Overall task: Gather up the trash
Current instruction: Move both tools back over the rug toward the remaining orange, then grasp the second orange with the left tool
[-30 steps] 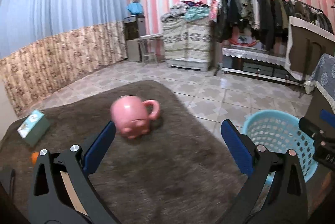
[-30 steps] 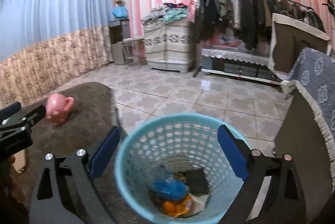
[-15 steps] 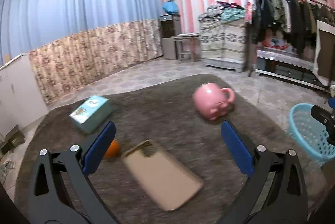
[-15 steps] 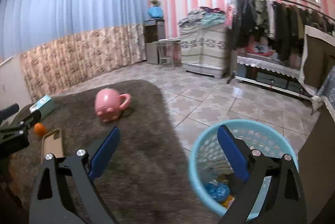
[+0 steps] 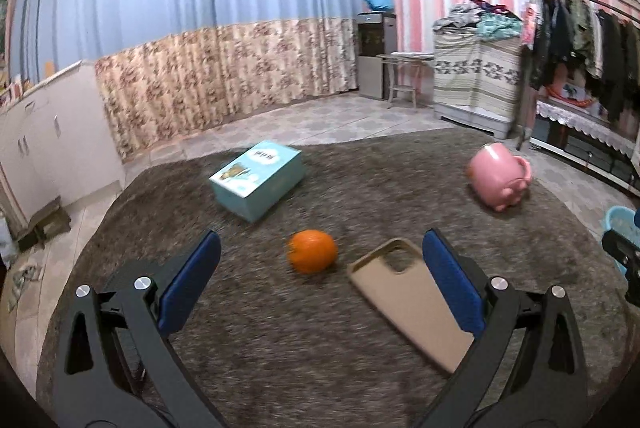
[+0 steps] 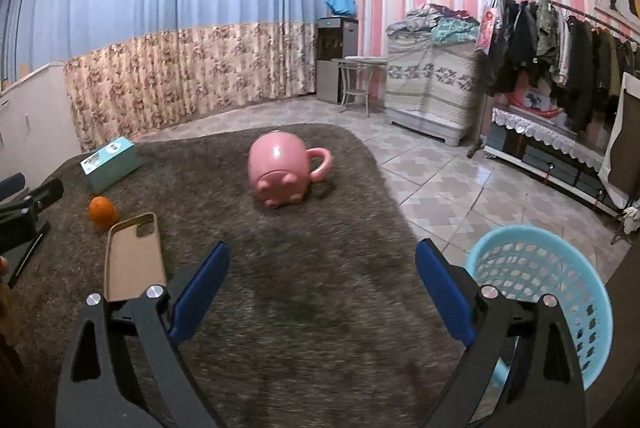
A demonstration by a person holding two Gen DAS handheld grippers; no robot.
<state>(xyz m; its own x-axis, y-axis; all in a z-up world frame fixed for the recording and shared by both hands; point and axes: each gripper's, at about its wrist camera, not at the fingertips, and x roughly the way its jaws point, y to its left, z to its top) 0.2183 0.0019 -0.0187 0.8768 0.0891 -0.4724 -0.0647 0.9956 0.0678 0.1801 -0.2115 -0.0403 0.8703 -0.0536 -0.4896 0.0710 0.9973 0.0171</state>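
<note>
Shaggy brown rug [image 5: 360, 196] underfoot. Round orange [image 5: 312, 251] lies on it, flat tan phone case [image 5: 404, 298] just beside, teal cardboard box [image 5: 258, 178] behind, glossy pink mug [image 6: 282, 168] tipped over farther off. Blue mesh basket [image 6: 560, 276] sits off the rug's edge on tile. My left gripper [image 5: 320, 292] and right gripper [image 6: 322, 294] both spread, empty.

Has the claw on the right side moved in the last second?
Yes. The right claw swung left: the basket that sat between its fingers is now off to the right, with the rug ahead.
</note>
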